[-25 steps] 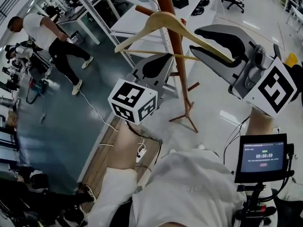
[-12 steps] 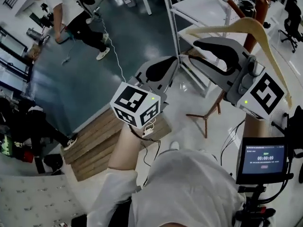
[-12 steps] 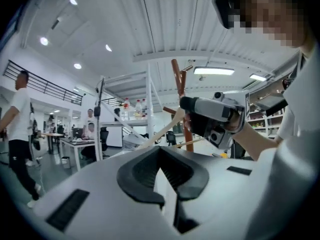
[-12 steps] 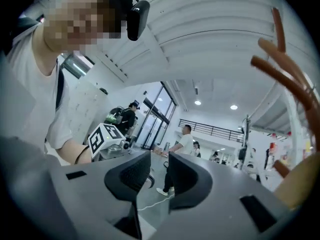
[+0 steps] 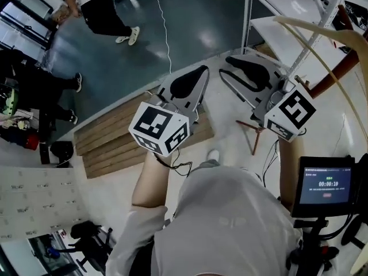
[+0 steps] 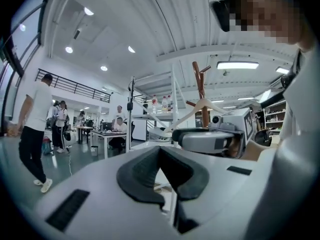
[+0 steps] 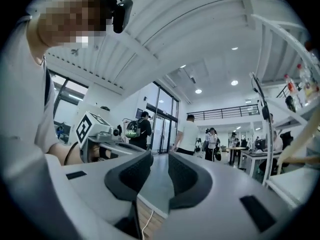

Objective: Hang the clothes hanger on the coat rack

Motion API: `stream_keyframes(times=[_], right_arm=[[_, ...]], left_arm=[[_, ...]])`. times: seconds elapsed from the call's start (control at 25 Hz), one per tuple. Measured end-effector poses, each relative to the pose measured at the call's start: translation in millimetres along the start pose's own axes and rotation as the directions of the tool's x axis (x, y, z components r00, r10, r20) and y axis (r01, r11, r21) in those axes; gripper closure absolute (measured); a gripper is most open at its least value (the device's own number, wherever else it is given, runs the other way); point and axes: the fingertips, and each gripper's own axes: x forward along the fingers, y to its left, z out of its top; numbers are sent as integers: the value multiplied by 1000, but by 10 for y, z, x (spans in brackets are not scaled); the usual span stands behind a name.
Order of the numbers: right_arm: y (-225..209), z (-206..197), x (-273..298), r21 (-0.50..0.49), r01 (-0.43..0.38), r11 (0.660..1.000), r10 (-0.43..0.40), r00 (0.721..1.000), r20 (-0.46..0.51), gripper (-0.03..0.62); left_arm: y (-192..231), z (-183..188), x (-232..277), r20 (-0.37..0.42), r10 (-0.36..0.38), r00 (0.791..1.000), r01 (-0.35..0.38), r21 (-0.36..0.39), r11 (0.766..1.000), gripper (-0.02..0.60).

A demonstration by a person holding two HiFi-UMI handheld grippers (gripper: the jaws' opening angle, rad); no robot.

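Note:
The pale wooden hanger [image 5: 311, 25] hangs high at the right of the head view, by the brown coat rack [image 5: 332, 76], whose feet [image 5: 254, 135] stand on the floor. The left gripper view has the hanger [image 6: 201, 105] on the rack's pole [image 6: 199, 81]. My right gripper [image 5: 225, 66] is below and left of the hanger, apart from it, open with a narrow gap and nothing between its pads [image 7: 160, 160]. My left gripper [image 5: 201, 70] is held beside it, its tips together and empty [image 6: 160, 152].
A white metal shelf frame [image 5: 270, 22] stands just behind the rack. A wooden pallet [image 5: 109, 142] lies on the floor at the left, with a cable across it. A small screen [image 5: 328, 183] sits at the lower right. A person [image 5: 106, 10] walks at the top left.
My right gripper has come down and away from the hanger, and its jaws have narrowed. The hanger stays up on the rack. The head view has swung left and downward.

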Motion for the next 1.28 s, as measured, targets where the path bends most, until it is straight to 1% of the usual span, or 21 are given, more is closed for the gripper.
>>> stream_keyframes(times=[0.12,0.24,0.4,0.48,0.68,0.84,0.96,1.12,1.28], right_arm=[[34,-190,69,43,11,999,-10,1000,-11,477],[24,-349,61,77,59,995,-56,998,-37,477],[15,-496,-2,111,99,989,-92,994,-60,477],[15,-558,-56,143,115,983,-108,993,-56,477],[17,-760,-178,196,177,964,-165,983,-76,479],[-28,-815,-238,233,205,950,-193,978,-73,479],[-57,-827,-268,226,218,949,-206,976,-76,479],[-104,-808,-307,222,231,947,-220,973,-74,479],[-142,-810,-332,216,239,947,-228,971,-77,479]], left_arm=[[43,-80,-68,9,21,1000,-21,-34,999,577],[2,-178,-65,17,6,1000,-4,-83,997,576],[-90,-265,-12,32,8,999,-4,-100,995,576],[-141,-332,12,42,12,999,-7,-130,991,576],[-244,-527,73,48,-23,999,33,-203,979,577],[-255,-616,133,43,-36,998,44,-223,974,577],[-274,-661,160,38,-41,998,49,-235,971,577],[-318,-643,185,66,-71,995,87,-275,958,576],[-416,-617,225,79,-154,985,171,-310,935,577]])
